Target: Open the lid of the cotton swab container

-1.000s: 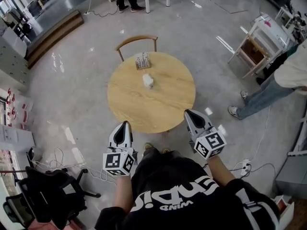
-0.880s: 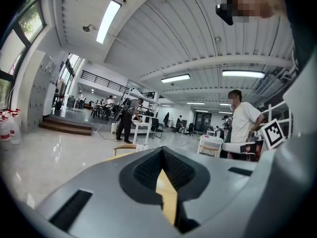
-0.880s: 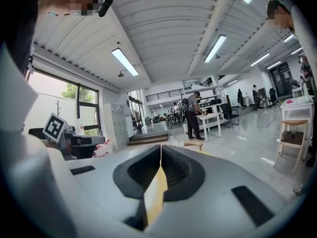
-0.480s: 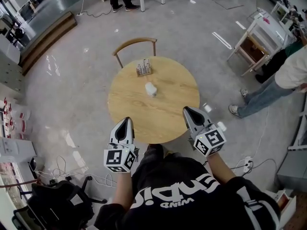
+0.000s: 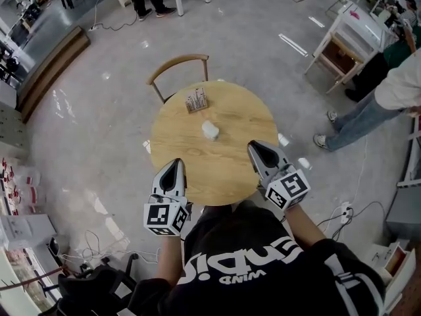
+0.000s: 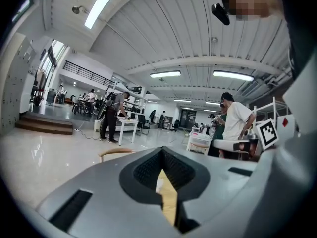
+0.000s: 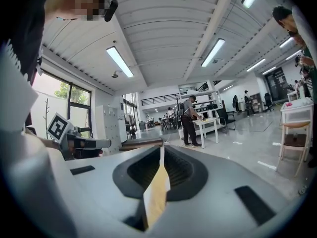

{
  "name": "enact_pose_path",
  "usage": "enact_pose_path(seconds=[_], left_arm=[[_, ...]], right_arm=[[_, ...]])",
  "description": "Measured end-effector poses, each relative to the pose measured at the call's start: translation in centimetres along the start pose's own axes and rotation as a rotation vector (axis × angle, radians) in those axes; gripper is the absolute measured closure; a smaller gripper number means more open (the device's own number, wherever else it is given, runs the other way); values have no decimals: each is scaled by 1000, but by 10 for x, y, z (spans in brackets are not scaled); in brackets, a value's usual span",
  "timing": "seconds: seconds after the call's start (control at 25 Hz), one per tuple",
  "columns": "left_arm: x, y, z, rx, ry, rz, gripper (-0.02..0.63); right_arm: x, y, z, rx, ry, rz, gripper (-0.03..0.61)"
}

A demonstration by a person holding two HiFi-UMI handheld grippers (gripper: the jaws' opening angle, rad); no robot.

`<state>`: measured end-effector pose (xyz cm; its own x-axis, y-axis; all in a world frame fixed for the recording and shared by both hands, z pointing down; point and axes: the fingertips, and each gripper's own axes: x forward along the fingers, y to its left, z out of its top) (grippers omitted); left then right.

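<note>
The left claw point(image 5: 173, 166) and right claw point(image 5: 254, 148), both clenched and empty, had closed in on the surface's point(image 5: 231, 114) near edge. The cotton swab container point(image 5: 210, 130) stood ahead, between them, likely still beyond reach.

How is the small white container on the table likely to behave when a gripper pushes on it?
The container looks small and plastic, so it is probably light. It stands alone on the smooth table, so it may slide or tip if pushed. Whether it could roll is unclear, as its shape is too small to make out.
</note>
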<state>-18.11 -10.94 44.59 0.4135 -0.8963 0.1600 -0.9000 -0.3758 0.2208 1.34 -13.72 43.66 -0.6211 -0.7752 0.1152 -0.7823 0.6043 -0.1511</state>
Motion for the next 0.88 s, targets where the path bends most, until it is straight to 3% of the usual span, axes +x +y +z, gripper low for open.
enact_pose_path(seconds=[0.32, 0.52, 0.64, 0.88], left_arm=[[16, 7, -6, -1, 13, -36, 604], [27, 6, -11, -9, 21, -41, 604], [32, 5, -12, -5, 22, -49, 604], [35, 14, -7, 2, 17, -45, 604]], right_arm=[[13, 1, -7, 4, 0, -1, 571], [25, -1, -13, -5, 12, 37, 456], [32, -2, -16, -17, 7, 49, 324], [51, 7, -21, -36, 26, 87, 289]])
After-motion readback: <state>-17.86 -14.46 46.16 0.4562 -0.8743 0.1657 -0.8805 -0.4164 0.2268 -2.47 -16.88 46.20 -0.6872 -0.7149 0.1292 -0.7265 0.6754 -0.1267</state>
